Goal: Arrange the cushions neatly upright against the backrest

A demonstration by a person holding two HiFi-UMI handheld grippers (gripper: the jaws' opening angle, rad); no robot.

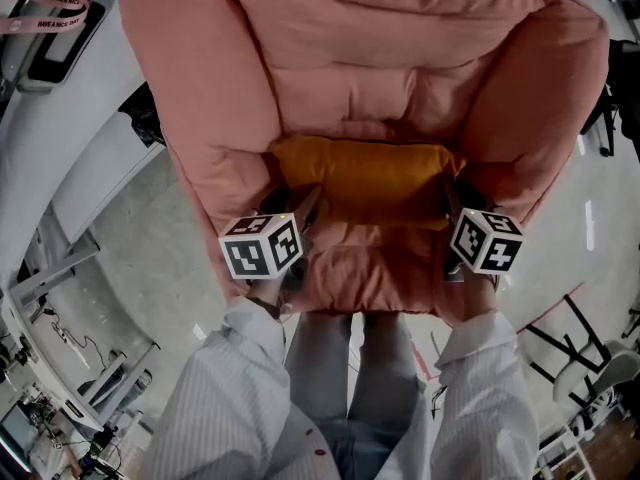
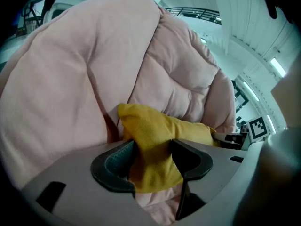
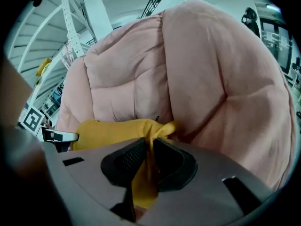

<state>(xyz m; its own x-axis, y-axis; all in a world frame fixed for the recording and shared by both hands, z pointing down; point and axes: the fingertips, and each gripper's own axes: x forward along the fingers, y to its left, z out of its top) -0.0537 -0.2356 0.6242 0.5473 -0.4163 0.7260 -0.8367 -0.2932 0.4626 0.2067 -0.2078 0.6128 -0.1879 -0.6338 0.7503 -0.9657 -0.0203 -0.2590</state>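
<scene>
Pink armchair (image 1: 360, 58), orange cushion (image 1: 365, 173) pinched between left tongs (image 1: 297, 204), right tongs (image 1: 451, 204)

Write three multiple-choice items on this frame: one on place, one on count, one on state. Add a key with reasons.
1. Where is the yellow cushion?
A. On the floor
B. In the pink armchair, in front of its backrest
C. On top of an armrest

2. How many yellow cushions are in view?
A. One
B. Two
C. Three

3. What state is the right gripper in?
A. Open, nothing between its fingers
B. Fingers closed on a corner of the cushion
C. Closed on the armchair's fabric

Key:
1 B: the head view shows it lying across the chair between the arms, below the backrest.
2 A: every view shows only one.
3 B: the right gripper view shows yellow fabric pinched thin between the two fingers.
</scene>
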